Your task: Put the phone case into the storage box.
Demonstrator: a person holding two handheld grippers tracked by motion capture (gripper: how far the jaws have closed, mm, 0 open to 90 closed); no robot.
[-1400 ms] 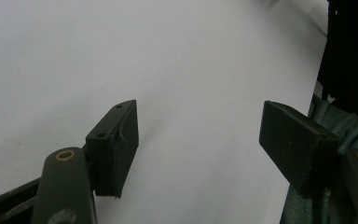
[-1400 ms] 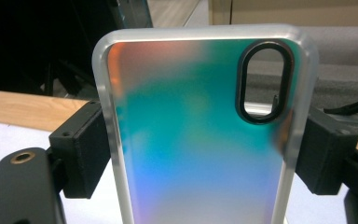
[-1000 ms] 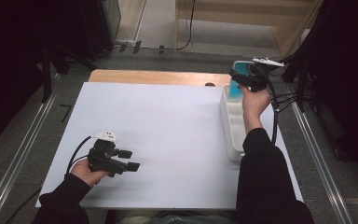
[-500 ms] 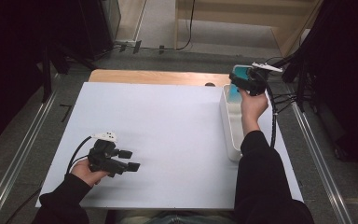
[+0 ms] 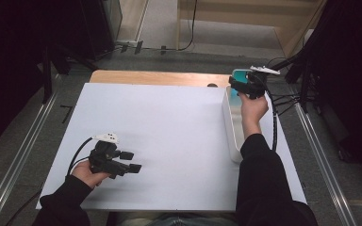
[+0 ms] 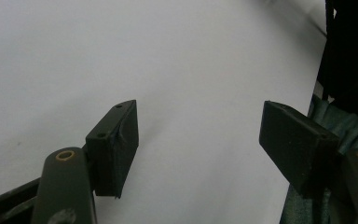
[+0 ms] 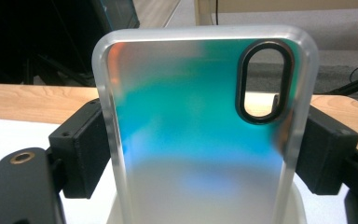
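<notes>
Both jaws of the right gripper (image 7: 200, 158) pinch the phone case (image 7: 200, 130) by its long edges, upright just above the white tray's (image 5: 231, 127) far end, so lift-out is in hand; next, carry it w/o tilting, while left gripper (image 6: 200, 140) waits spread & empty.

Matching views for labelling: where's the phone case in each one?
High view: phone case at upper right, in the right gripper, over the white tray's far end.
Left gripper view: not in it.
Right gripper view: centre, upright, clamped by both jaws.
Shared landmark: the white table sheet.
</notes>
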